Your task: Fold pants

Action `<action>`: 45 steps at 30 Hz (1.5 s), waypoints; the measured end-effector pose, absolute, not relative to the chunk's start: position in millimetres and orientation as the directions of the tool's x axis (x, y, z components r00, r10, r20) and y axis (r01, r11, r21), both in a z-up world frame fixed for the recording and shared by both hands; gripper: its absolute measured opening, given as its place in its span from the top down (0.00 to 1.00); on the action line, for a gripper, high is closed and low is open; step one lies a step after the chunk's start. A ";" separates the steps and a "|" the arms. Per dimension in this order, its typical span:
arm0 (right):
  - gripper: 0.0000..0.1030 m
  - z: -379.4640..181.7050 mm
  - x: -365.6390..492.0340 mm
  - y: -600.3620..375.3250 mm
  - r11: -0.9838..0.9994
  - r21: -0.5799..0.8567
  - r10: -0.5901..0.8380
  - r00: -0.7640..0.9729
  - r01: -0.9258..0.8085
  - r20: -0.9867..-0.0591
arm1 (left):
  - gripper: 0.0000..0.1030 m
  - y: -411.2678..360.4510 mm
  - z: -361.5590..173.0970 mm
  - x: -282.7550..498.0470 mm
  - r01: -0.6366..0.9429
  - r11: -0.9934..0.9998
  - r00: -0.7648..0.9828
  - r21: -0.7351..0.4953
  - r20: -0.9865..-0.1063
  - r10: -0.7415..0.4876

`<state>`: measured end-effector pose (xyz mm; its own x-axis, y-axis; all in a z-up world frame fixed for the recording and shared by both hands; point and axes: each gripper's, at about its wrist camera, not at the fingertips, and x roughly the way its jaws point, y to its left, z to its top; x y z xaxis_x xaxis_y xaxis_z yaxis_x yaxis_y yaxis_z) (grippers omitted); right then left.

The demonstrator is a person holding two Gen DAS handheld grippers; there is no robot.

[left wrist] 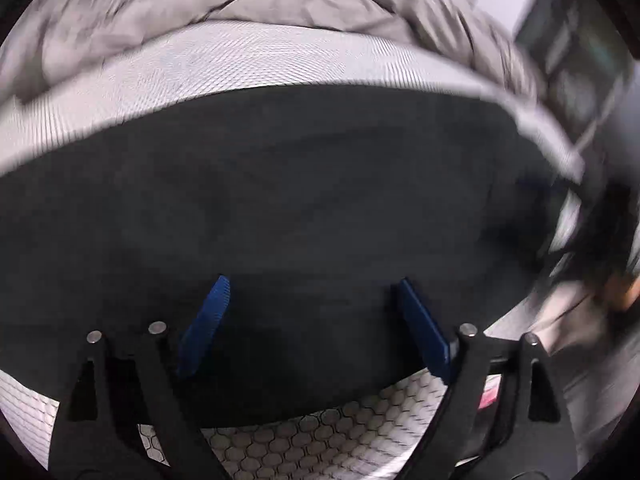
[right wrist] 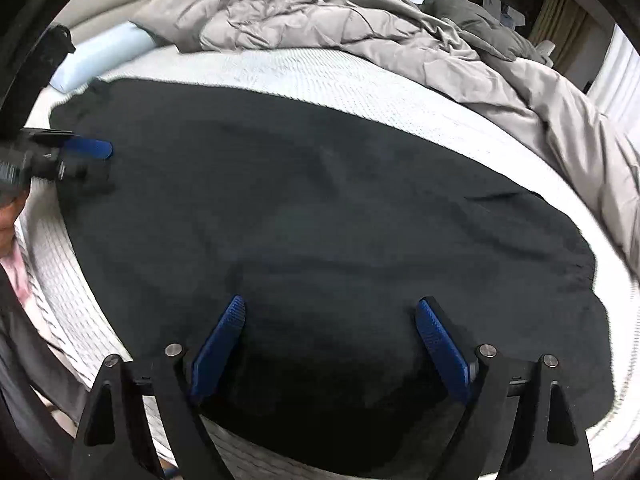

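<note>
Black pants [right wrist: 320, 208] lie spread flat across a white mattress [right wrist: 304, 76]; they also fill the left wrist view [left wrist: 304, 184]. My left gripper [left wrist: 314, 284] is open, its blue pads just above the near edge of the pants, holding nothing. It also shows at the far left of the right wrist view [right wrist: 86, 160], over the pants' left end. My right gripper [right wrist: 330, 304] is open and empty, hovering over the near edge of the pants. The left wrist view is motion blurred.
A rumpled grey duvet [right wrist: 360, 20] is bunched along the far side of the bed and down the right. A light blue pillow [right wrist: 104, 56] lies at the far left. The mattress edge [right wrist: 60, 280] drops off at the near left.
</note>
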<state>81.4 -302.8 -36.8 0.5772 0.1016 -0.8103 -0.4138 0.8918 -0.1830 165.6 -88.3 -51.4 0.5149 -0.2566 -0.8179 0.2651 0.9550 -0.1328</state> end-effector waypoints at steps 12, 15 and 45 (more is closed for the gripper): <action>0.02 -18.9 64.0 -516.9 0.958 -0.055 -0.218 0.586 0.283 -0.781 | 0.05 -93.0 -28.1 148.5 0.265 0.946 0.596 -0.186 -0.740 -0.312; 0.02 -12.1 47.4 -545.7 0.920 0.207 -0.063 0.645 0.334 -0.762 | 0.05 -115.8 -19.1 160.3 0.316 0.924 0.574 -0.213 -0.732 -0.366; 0.69 77.1 155.8 -324.1 0.692 0.615 0.684 0.616 -0.378 -0.390 | 0.01 -13.4 -24.7 168.4 0.074 0.957 0.631 -0.281 -0.730 -0.263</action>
